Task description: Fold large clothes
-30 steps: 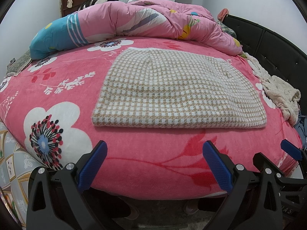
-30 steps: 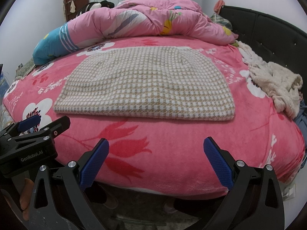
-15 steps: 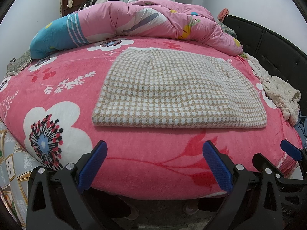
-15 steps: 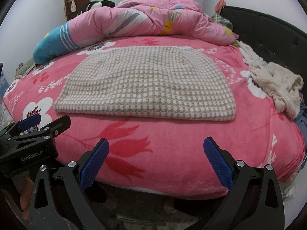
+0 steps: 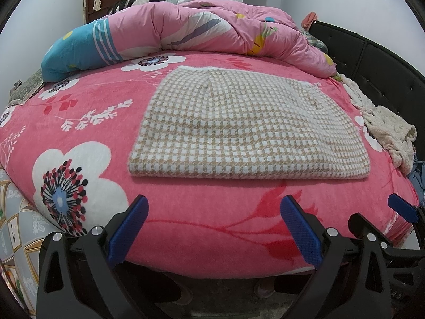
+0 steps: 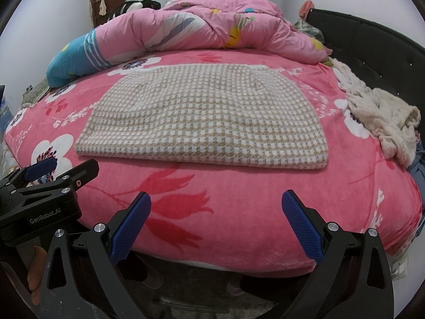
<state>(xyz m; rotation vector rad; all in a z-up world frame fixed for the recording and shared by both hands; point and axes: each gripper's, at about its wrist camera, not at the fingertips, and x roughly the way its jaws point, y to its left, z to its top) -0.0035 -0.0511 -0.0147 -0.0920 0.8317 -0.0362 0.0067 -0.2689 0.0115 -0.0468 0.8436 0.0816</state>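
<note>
Left claw (image 5: 212,226) spread wide, gripping nothing, poised just off the near edge of the bed (image 5: 202,212). Right claw (image 6: 215,220) likewise spread wide and empty, just beside the left one at that same edge. Immediately ahead of both claws, a bare band of pink floral bedcover (image 6: 239,186), unobstructed. Beyond that band, folded houndstooth garment (image 5: 239,127) lying flat, its thick folded near edge running straight across, parallel to the bed edge; side edges tapering toward the far end. Ahead-left of the left claw, open bedcover with a large white flower (image 5: 71,175). Ahead-right, crumpled cream fleece garment (image 6: 382,117) against the black headboard (image 6: 372,47), apart from the folded piece. Farthest ahead, bunched pink duvet (image 5: 212,26) along the far edge.
</note>
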